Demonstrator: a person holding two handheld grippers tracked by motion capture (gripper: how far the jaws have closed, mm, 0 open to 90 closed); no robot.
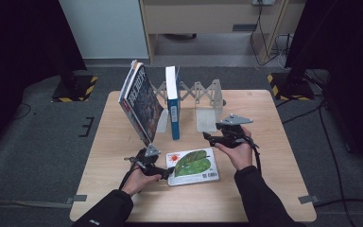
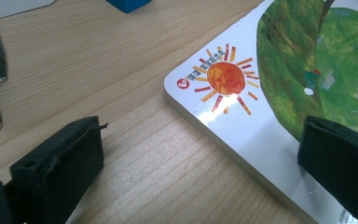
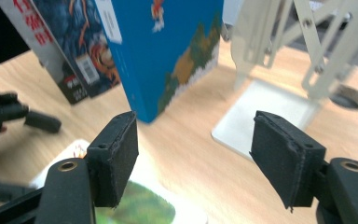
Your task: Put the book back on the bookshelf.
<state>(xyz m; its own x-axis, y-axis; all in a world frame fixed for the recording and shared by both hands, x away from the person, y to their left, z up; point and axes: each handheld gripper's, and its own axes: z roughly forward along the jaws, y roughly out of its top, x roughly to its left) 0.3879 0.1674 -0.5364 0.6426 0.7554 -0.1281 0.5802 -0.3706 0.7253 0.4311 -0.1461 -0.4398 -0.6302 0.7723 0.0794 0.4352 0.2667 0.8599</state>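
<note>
Left hand-held gripper (image 1: 163, 171) sits low on the bench (image 1: 113, 142), close to the person, at the left edge of the leaf book (image 1: 194, 165). Its jaws are spread wide. In the left gripper view, one jaw is over the bare wood and the other is over the white edge of the book cover. They do not squeeze the book.

The leaf book lies flat on the bench, near the front, between the two hands. It has a red sun (image 2: 226, 79) in one corner and a big green leaf (image 2: 326, 65) on it.

Right hand-held gripper (image 1: 213, 138) is just past the far right corner of the leaf book, up off the wood. Its jaws are spread too, with nothing between them.

Farther back, the blue book (image 1: 172, 101) stands up straight on the bench. Left of it, a dark book (image 1: 142, 101) leans over to the left, with another book behind it. Behind the books is a white rack (image 1: 203, 94) with crossed bars. Its flat foot (image 3: 265, 112) rests on the wood, right of the blue book.
</note>
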